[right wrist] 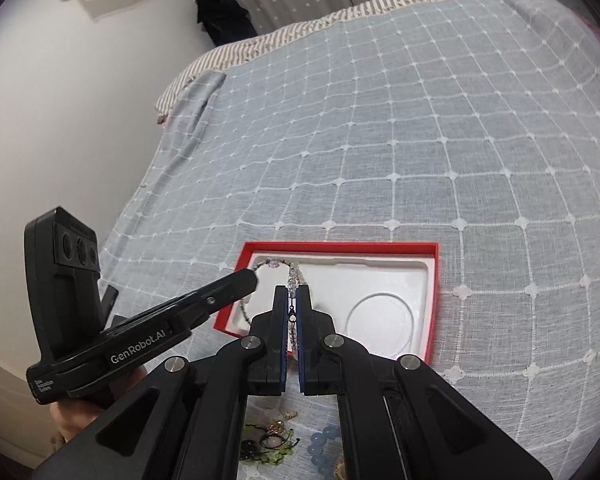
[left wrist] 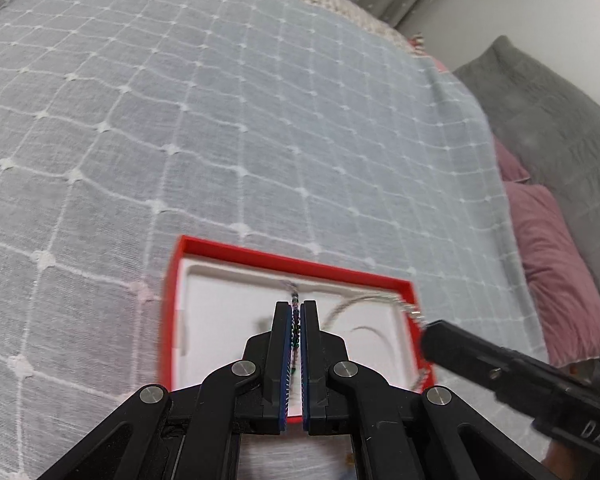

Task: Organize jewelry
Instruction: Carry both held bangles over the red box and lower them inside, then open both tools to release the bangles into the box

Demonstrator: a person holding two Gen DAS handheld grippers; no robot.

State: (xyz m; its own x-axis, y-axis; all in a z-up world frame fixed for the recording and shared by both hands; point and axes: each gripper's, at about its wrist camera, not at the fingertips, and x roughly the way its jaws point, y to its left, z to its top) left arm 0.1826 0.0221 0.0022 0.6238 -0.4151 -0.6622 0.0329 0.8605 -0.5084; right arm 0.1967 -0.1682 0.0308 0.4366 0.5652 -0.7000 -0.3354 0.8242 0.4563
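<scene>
A red jewelry box (left wrist: 300,264) with a white molded insert lies on the bed; it also shows in the right wrist view (right wrist: 340,245). A beaded bracelet (right wrist: 274,263) is stretched over the box between both grippers. My left gripper (left wrist: 296,305) is shut on one end of the bracelet (left wrist: 295,332). My right gripper (right wrist: 292,289) is shut on the other end, over the box's left half. The right gripper shows in the left wrist view (left wrist: 424,330), and the left gripper in the right wrist view (right wrist: 254,278). A thin white ring (right wrist: 380,320) lies in the insert's right part.
The bed is covered by a grey-blue checked spread (right wrist: 420,140). Loose jewelry lies below the right gripper: green beaded pieces (right wrist: 268,446) and a light blue bead bracelet (right wrist: 322,448). Pink pillows (left wrist: 548,264) and a grey one (left wrist: 548,120) lie at the right.
</scene>
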